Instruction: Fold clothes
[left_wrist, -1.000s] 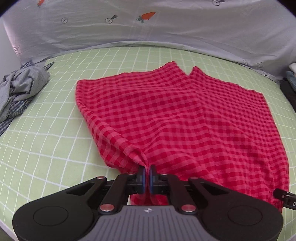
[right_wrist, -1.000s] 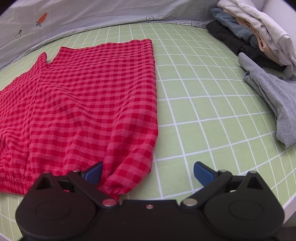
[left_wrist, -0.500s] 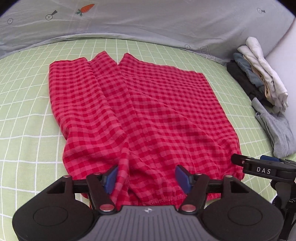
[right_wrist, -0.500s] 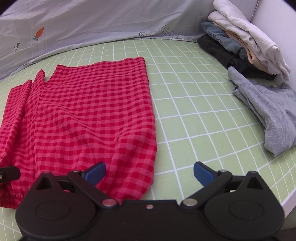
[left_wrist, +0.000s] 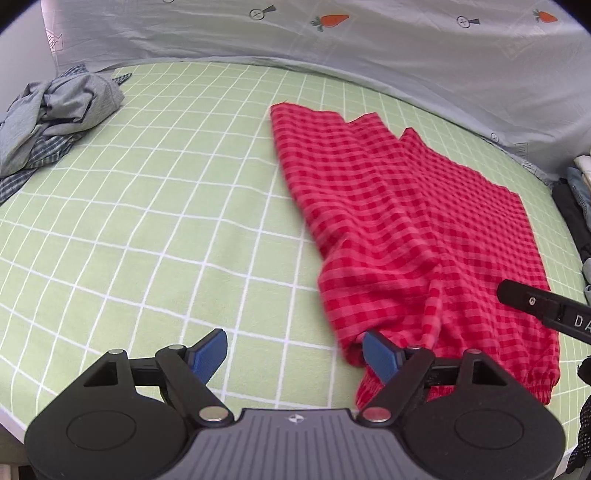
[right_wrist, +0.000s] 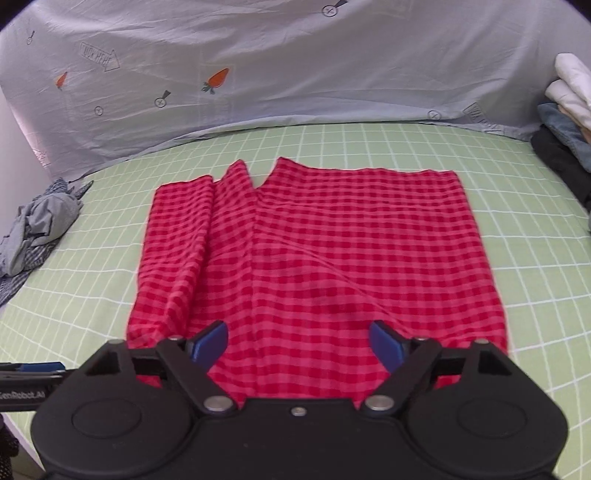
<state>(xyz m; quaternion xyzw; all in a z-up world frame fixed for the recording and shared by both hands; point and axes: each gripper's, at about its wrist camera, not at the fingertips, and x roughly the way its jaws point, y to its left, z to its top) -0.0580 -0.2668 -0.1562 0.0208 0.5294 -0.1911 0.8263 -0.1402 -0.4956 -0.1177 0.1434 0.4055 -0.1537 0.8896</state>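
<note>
Red checked shorts (left_wrist: 413, 236) (right_wrist: 317, 258) lie spread on the green grid bedsheet (left_wrist: 166, 221), waistband toward me, with the left side bunched into long folds. My left gripper (left_wrist: 295, 356) is open over bare sheet just left of the waistband; its right blue pad (left_wrist: 380, 356) sits at the cloth's edge. In the right wrist view my right gripper (right_wrist: 299, 343) is open above the middle of the waistband, holding nothing. The tip of the right gripper (left_wrist: 543, 306) shows at the left wrist view's right edge.
A crumpled grey and blue plaid pile (left_wrist: 51, 118) (right_wrist: 33, 229) lies at the far left of the bed. Stacked folded clothes (right_wrist: 569, 125) sit at the right edge. A pale blue carrot-print sheet (right_wrist: 277, 66) covers the back. The bed's near edge is just below the grippers.
My left gripper opened, letting go of the waistband, and has swung left onto bare sheet. The right gripper has swung left from the shorts' right edge to over their middle.
</note>
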